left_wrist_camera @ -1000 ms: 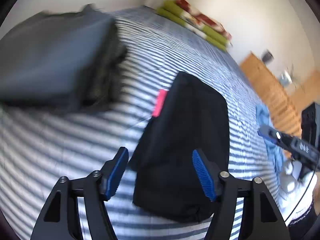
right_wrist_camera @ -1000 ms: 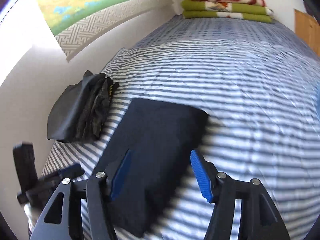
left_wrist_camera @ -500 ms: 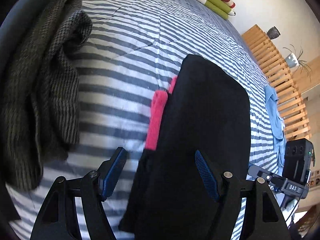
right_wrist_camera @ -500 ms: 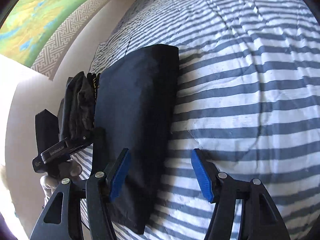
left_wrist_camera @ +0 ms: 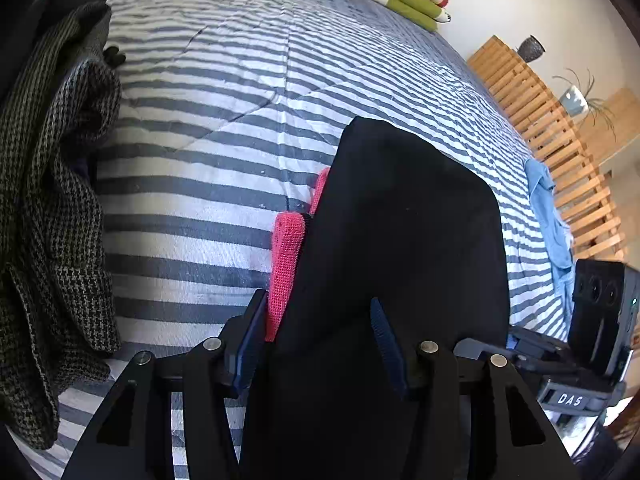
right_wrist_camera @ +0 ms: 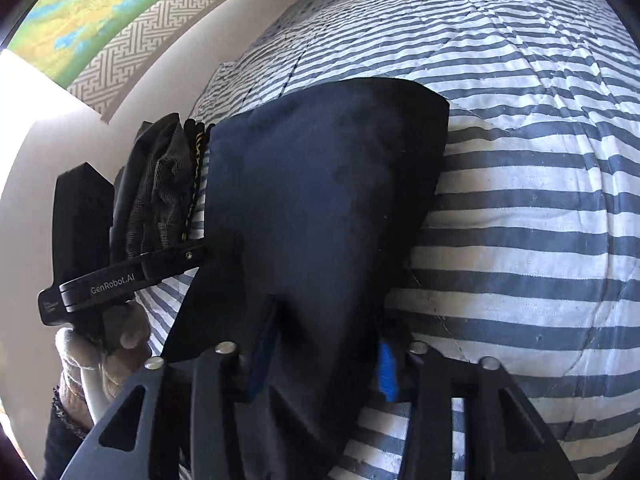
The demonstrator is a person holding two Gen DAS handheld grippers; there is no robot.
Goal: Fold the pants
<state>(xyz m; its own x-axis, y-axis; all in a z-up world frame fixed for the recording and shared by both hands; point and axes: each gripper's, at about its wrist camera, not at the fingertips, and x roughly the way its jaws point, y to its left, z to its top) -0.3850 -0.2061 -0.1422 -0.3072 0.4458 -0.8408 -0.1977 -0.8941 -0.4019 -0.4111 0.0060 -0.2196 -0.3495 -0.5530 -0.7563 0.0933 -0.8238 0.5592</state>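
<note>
Left wrist: both hand-held grippers (left_wrist_camera: 316, 344) (right_wrist_camera: 324, 364), just closing, pinch the folded black pants (left_wrist_camera: 400, 240).

Left gripper (left_wrist_camera: 318, 342) jaws, just closing, around folded black pants (left_wrist_camera: 404, 240); striped bedspread (left_wrist_camera: 240, 100) beneath

Your left gripper (left_wrist_camera: 316, 344) points steeply down, jaws just closing, dark cloth between the blue pads, near left edge of it. Your right gripper (right_wrist_camera: 324, 360) also tilts down, jaws just closing over the near right edge. Your gloved left hand (right_wrist_camera: 100, 344) wraps the left gripper's handle, low left in the right wrist view.
</note>
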